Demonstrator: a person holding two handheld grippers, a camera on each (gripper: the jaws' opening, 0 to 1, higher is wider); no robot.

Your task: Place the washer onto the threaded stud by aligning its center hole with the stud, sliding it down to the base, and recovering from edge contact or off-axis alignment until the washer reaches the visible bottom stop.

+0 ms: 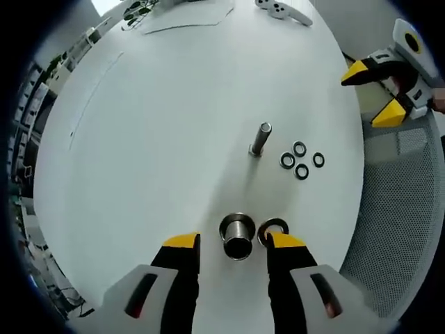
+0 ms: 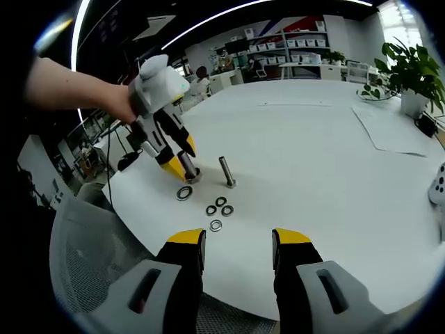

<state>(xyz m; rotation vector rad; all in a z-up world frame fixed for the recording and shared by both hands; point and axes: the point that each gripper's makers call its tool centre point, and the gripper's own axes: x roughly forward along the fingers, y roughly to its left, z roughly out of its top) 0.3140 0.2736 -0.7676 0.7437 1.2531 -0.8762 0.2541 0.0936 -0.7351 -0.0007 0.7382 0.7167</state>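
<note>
A threaded stud [image 1: 260, 139] [image 2: 227, 172] stands upright on the white table [image 1: 160, 139]. Closer in, a hollow metal cylinder [image 1: 237, 236] [image 2: 188, 167] stands between the jaws of my left gripper [image 1: 233, 241], which is open and not touching it. A larger dark washer [image 1: 272, 227] [image 2: 184, 193] lies flat beside the cylinder, by the right jaw. Several small washers [image 1: 301, 160] [image 2: 219, 209] lie in a cluster right of the stud. My right gripper [image 2: 239, 239] is open and empty near the table edge, well back from the parts. A hand holds the left gripper [image 2: 182, 158] over the cylinder.
A grey mesh chair [image 1: 400, 209] [image 2: 90, 278] sits against the table edge by the right gripper [image 1: 372, 94]. A paper sheet [image 2: 396, 132] and a potted plant [image 2: 410, 69] are at the far side. A white gadget [image 1: 281, 10] lies at the far edge.
</note>
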